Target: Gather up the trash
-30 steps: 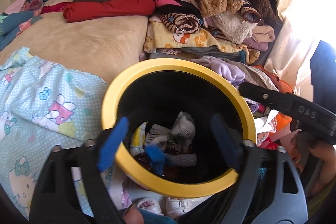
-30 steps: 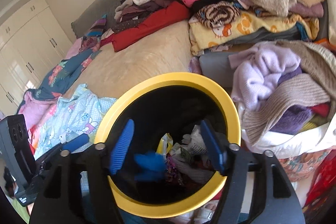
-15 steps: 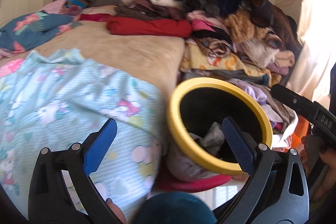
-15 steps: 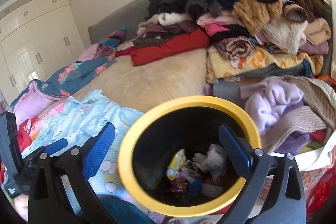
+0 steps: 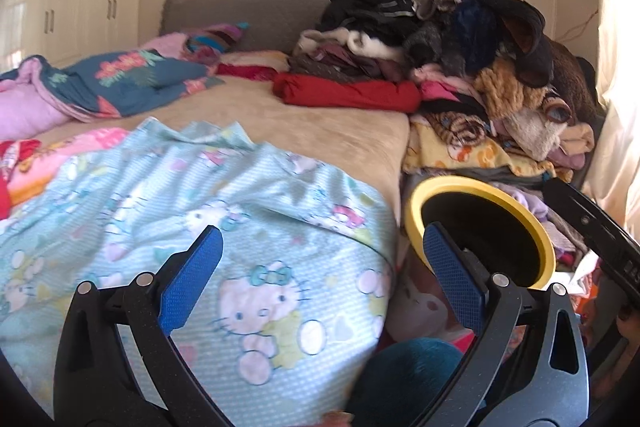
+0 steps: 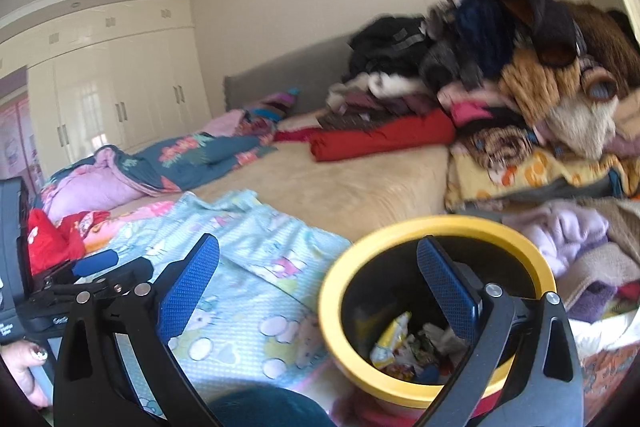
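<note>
- Both grippers hover above a bed (image 5: 320, 131) strewn with laundry. The left gripper (image 5: 320, 279) is spread wide and holds nothing; the right gripper (image 6: 320, 287) is likewise spread and empty.
- The yellow-rimmed bin (image 6: 436, 227) stands just off the bed's right edge, beside a heap of folded clothes (image 5: 480, 67). In the right wrist view, crumpled wrappers (image 6: 404, 351) and paper lie at its bottom.
- A pale blue cartoon-print sheet (image 5: 240, 227) covers the bed's near corner. No loose trash shows on it; motion blur may hide small scraps.
- Judged from what sits in the bin, any remaining trash is probably light, soft and crushable. A pinch across a wrapper's crumpled middle should hold; glossy film may slip, so close fully.
- The bin looks stiff; its rim offers the likeliest hold for 1 gripper.
</note>
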Tool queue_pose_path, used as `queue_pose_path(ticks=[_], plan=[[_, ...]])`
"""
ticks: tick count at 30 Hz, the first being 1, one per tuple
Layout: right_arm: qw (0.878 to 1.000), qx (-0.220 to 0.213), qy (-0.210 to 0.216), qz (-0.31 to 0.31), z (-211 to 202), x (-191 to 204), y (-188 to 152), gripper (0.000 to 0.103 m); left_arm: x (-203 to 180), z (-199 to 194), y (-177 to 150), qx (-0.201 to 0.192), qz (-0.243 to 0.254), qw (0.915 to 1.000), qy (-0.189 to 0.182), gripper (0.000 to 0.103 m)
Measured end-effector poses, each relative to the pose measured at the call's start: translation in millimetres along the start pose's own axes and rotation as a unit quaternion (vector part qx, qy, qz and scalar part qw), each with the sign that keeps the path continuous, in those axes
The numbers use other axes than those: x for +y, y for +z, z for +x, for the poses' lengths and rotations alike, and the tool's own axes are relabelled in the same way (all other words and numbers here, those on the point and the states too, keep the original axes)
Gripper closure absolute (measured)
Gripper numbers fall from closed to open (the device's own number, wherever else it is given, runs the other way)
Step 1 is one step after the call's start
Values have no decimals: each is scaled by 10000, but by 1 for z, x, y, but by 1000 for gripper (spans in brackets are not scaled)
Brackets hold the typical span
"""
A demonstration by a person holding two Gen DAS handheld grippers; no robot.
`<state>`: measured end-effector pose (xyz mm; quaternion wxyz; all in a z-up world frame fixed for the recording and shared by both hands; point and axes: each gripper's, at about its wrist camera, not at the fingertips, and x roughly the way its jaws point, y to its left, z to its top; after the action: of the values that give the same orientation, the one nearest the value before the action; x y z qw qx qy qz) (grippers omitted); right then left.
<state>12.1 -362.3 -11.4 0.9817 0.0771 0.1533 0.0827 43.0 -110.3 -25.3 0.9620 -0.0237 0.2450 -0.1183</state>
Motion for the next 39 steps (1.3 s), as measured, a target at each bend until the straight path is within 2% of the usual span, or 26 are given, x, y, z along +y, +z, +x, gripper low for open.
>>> queue_pose_path(ticks=[4, 9, 23, 39], plan=[[9981, -395, -53, -467, -16, 23, -1, 6, 8, -15, -3, -167, -27, 9998, 108, 11], [9948, -771, -88, -665, -27, 33, -3, 6, 18, -29, -5, -477, -97, 9983, 334, 11], [9960, -714, -328, -421, -23, 27, -9, 6, 15, -32, -8, -561, -106, 9981, 229, 11], [9958, -749, -353, -379, -24, 25, -11, 6, 11, -33, -10, -570, -87, 9981, 208, 11]])
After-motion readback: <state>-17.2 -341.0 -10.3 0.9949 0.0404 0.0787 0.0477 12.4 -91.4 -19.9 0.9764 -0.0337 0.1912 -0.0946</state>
